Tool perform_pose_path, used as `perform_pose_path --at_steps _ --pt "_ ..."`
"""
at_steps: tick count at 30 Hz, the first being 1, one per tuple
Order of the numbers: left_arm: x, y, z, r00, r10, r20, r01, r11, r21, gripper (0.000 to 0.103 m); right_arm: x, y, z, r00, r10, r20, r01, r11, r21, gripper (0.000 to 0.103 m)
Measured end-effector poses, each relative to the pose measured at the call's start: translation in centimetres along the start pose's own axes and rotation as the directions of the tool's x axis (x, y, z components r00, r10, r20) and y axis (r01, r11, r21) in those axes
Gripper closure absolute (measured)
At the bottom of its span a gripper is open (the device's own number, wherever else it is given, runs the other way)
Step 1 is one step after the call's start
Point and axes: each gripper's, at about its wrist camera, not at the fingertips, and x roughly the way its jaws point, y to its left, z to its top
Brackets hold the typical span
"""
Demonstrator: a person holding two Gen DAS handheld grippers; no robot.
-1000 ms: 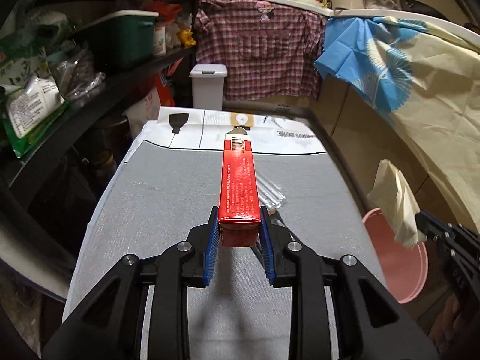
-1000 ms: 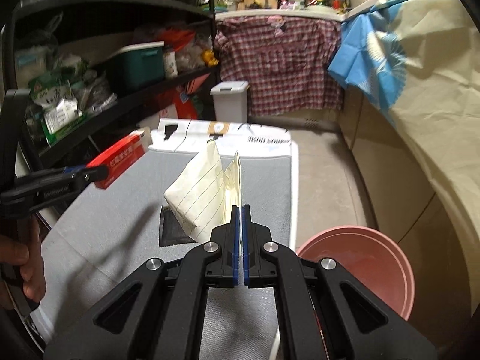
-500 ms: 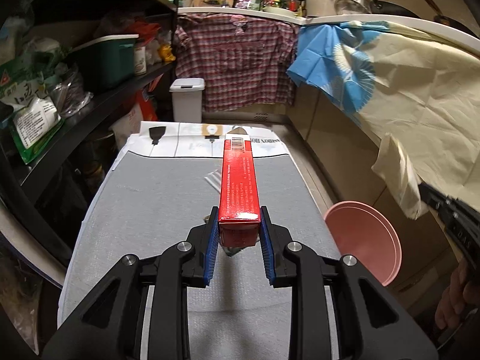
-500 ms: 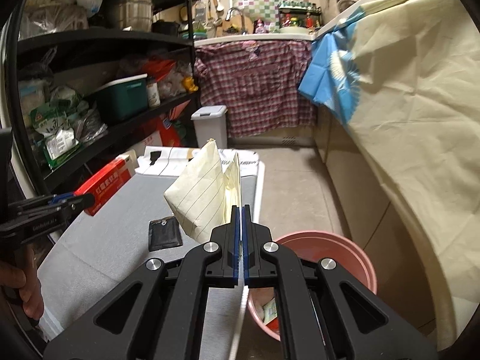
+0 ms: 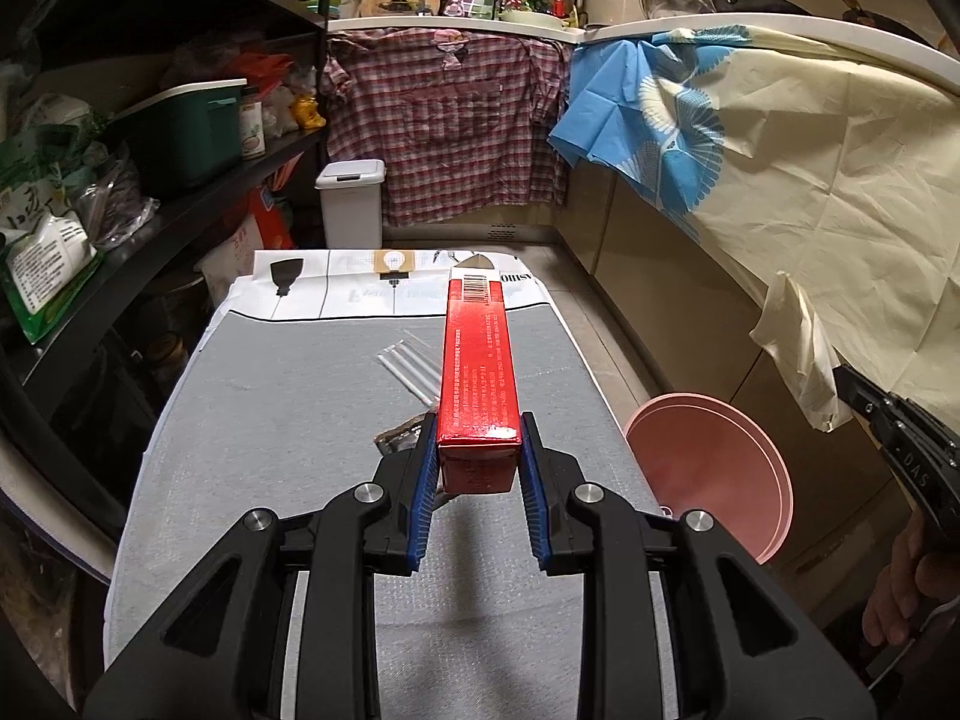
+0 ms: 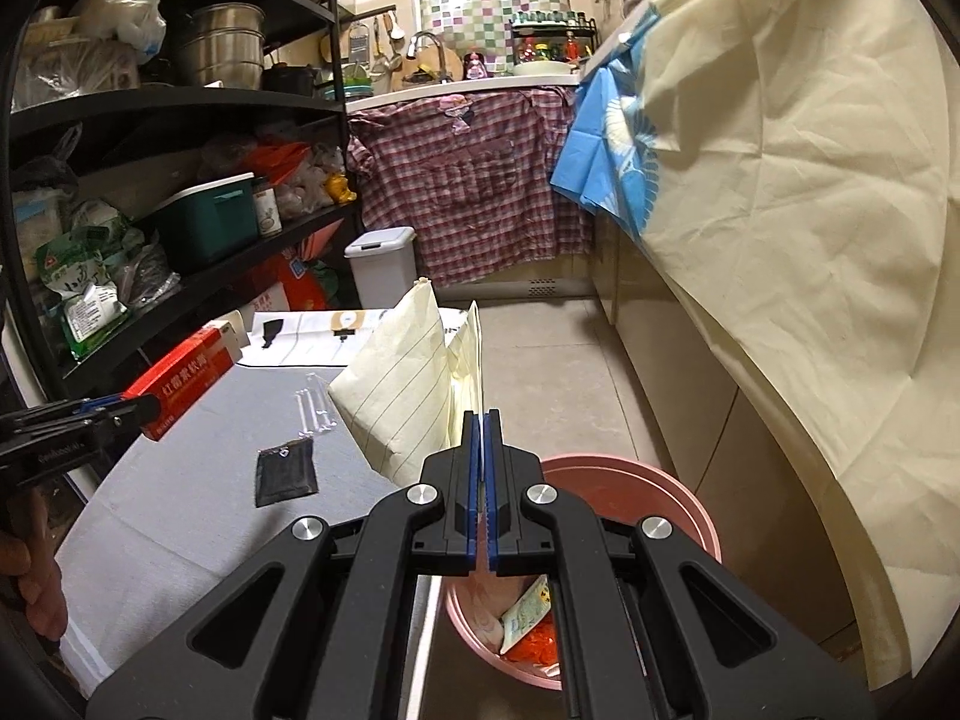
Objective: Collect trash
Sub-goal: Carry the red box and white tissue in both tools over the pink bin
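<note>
— Right tool (image 6: 482, 450) has its jaws pinched flat on the edge of a crumpled sheet of cream lined paper (image 6: 402, 390), which stands up ahead of the pads; below and just beyond it sits the round pink plastic bin (image 6: 690, 516) on the floor, with some wrappers and orange scraps already inside.

— And the left tool (image 5: 478, 468)?

— It grips a long red cardboard box (image 5: 480, 372) by its near end, the box pointing out over the grey-covered counter (image 5: 270, 420). The bin's rim shows low to its right in the left view, beside the counter's edge.

— So what does the drop call for?

— The paper looks light and wide, so it may drift. The right tool would do best to bring the sheet squarely over the bin's mouth and low before letting go, rather than releasing from the counter side. The box is stiff and long — if let go level it could bridge the rim or tip out, so the left tool would be wise to swing it across and tilt its far end down into the bin first.

— Anything left on the counter?

— A small flat black packet (image 6: 285, 471) and a few clear thin plastic strips (image 5: 411, 369) lie there, apart from each other, not yet collected.
</note>
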Motion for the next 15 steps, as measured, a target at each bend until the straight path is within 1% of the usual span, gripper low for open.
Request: perform_pose_path --at_steps 15 --pt "1.7 -3.3 0.3 0.999 -0.04 -0.015 0.041 0.998 0.039 0.078 0.5 -3.3 -0.6 0.996 -0.086 -0.012 0.086 0.995 0.059 0.101"
